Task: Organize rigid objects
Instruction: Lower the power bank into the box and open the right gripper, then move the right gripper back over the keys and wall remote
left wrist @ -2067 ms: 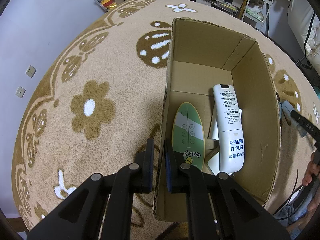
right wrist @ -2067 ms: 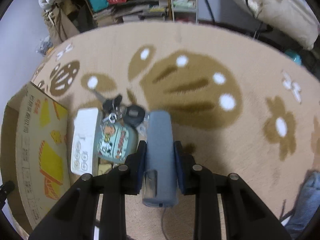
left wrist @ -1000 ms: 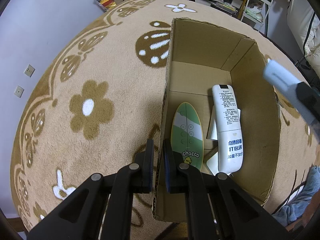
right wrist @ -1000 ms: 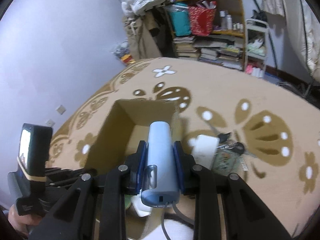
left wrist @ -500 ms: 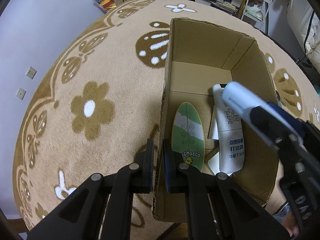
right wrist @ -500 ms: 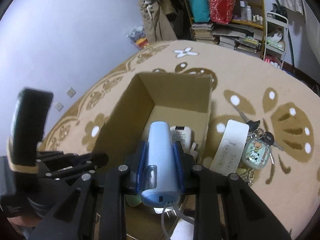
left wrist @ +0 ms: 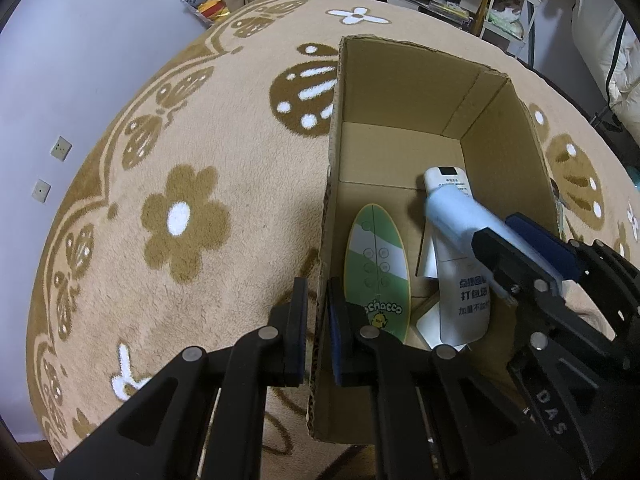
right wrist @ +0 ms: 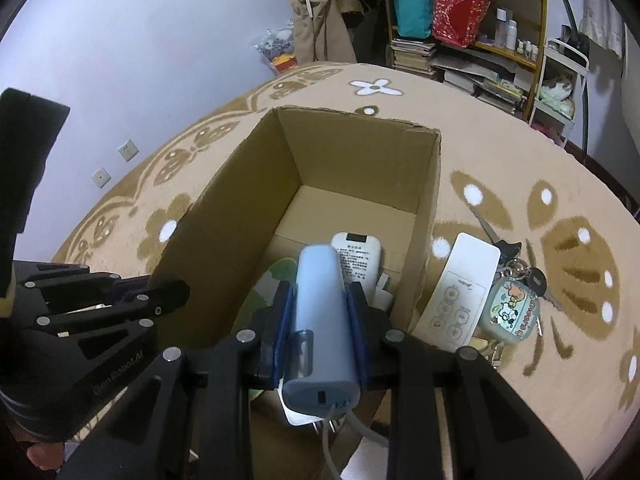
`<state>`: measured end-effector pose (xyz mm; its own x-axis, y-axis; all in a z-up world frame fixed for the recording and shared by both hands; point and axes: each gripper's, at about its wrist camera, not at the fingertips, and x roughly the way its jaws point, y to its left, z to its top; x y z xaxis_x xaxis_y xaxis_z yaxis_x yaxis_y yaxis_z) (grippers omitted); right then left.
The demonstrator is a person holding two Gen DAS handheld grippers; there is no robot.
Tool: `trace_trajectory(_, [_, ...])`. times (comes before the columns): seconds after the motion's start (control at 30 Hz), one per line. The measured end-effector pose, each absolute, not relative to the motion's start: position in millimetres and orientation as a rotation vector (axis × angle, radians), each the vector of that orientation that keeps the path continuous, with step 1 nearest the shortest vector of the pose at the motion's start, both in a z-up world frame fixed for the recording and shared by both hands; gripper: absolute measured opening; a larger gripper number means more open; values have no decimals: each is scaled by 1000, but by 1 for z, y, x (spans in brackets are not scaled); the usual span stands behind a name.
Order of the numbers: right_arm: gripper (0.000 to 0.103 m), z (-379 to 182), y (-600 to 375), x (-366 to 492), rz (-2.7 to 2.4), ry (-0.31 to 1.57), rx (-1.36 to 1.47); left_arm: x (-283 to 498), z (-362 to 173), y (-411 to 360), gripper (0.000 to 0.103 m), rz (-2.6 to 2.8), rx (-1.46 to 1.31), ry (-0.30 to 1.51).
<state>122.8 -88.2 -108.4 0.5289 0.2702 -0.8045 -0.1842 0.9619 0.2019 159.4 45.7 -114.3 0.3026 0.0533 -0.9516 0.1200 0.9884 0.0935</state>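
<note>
1. Black fingers of the left gripper (left wrist: 317, 328) sit at the bottom of the left wrist view. They are almost shut and pinch the thin left wall of the cardboard box (left wrist: 404, 92), one finger outside it and one inside.
2. Black fingers of the right gripper (right wrist: 320, 334) sit at the bottom of the right wrist view. Their blue pads squeeze a light blue power bank (right wrist: 320, 320) from both sides, so the claw is only partly open. A white cable (right wrist: 340, 432) hangs from the near end of the power bank.
3. Just past the left gripper, a green and white oval toy board (left wrist: 378, 268) with a little yellow duck lies flat in the box, close to the left wall.
4. To its right in the same view, a white remote (left wrist: 464, 304) lies in the box. The power bank pokes in over it from the right edge of the frame.
5. Outside the box, at the right of the right wrist view, a flat white remote (right wrist: 460, 288) lies on the rug (right wrist: 500, 152), close beside the box wall.
6. Next to that, further right, a bunch of keys (right wrist: 516, 292) with a cartoon key ring lies on the rug.
7. Far back, at the top right, shelves (right wrist: 472, 12) hold books and bags.
</note>
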Motion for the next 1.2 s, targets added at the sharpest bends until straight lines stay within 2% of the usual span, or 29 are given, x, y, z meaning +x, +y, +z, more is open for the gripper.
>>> trace_trajectory(0.37, [30, -76, -108, 118, 226, 881, 127, 160, -114, 47, 11, -34, 165, 1260])
trace_trajectory(0.4, [35, -73, -115, 118, 220, 876, 143, 160, -114, 47, 11, -34, 166, 1260])
trace_trajectory(0.5, [58, -66, -132, 118, 189, 848, 171, 160, -114, 47, 11, -34, 167, 1257])
trace_trajectory(0.67, [74, -71, -165, 123, 88, 860, 205, 160, -115, 46, 11, -34, 167, 1257])
trace_trajectory(0.73, [85, -73, -175, 123, 38, 847, 203, 160, -115, 46, 11, -35, 168, 1258])
trace_trajectory(0.93, [100, -81, -193, 126, -46, 830, 156, 160, -115, 47, 11, -35, 169, 1257])
trace_trajectory(1.2, [103, -104, -209, 134, -112, 904, 161, 160, -115, 46, 11, -34, 175, 1256])
